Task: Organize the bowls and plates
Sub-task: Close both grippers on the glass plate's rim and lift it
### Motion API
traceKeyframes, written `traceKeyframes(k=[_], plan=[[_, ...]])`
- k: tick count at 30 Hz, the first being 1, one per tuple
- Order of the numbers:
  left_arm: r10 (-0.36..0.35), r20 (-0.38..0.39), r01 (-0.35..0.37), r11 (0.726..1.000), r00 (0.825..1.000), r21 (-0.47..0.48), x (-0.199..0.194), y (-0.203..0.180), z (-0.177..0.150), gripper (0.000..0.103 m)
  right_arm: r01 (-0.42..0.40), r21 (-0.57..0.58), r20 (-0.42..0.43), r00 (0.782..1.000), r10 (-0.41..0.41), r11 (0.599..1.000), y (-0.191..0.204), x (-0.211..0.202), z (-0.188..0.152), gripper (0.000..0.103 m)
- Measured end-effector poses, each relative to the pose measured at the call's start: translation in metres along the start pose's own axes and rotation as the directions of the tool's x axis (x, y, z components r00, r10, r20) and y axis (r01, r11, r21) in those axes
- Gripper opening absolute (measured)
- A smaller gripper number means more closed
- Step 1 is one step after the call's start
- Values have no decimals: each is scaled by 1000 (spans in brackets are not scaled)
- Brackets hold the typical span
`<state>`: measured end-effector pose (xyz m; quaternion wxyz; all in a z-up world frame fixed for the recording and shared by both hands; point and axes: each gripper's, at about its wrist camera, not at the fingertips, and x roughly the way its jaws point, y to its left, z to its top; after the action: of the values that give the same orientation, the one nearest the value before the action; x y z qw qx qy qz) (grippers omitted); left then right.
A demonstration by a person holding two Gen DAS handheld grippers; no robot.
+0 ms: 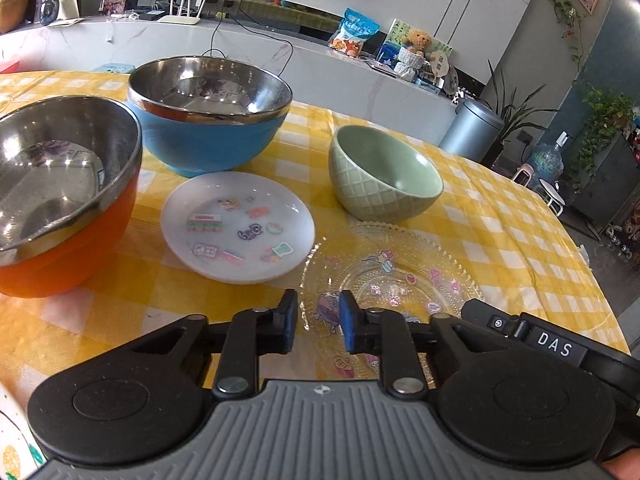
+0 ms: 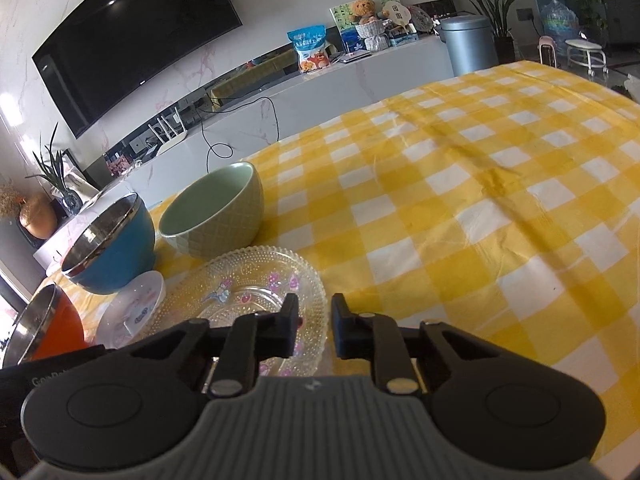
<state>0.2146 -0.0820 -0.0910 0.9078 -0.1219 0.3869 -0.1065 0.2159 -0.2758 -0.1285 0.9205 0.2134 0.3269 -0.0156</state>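
In the left wrist view, our left gripper (image 1: 319,322) sits low over the yellow checked tablecloth (image 1: 500,232), its two blue-padded fingers (image 1: 349,322) drawn close on either side of the near-left rim of the clear glass plate (image 1: 394,280). The rim lies in the narrow gap, and we cannot tell whether the pads actually press on it. Just ahead and to the left lies the white sticker plate (image 1: 240,226), its edge close to the glass plate. Further ahead on the right stands the green bowl (image 1: 384,176); ahead on the left stands the blue bowl (image 1: 210,114), and at far left the orange bowl (image 1: 60,196), both steel-lined. The other gripper's black body shows at the lower right.

In the right wrist view, our right gripper (image 2: 314,326) has its fingers narrowed around the near-right rim of the same glass plate (image 2: 256,280); again, contact is not clear. Ahead of it stands the green bowl (image 2: 214,210), to the left the blue bowl (image 2: 112,240), the white plate (image 2: 134,308) and the orange bowl (image 2: 44,328).
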Motion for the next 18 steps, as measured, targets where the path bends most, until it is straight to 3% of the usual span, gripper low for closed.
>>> traceKeyframes(k=[7,18], plan=[[8,-9,-8,1000,1000,3,-5,-1,1,15,7,18,1,1000,-7,1000,-2,-5,0,9],[-4,-25,4,1000,1000,-4,-46,9,-16,14,-15,42,-42,999,17,999,3,-44,-16,6]])
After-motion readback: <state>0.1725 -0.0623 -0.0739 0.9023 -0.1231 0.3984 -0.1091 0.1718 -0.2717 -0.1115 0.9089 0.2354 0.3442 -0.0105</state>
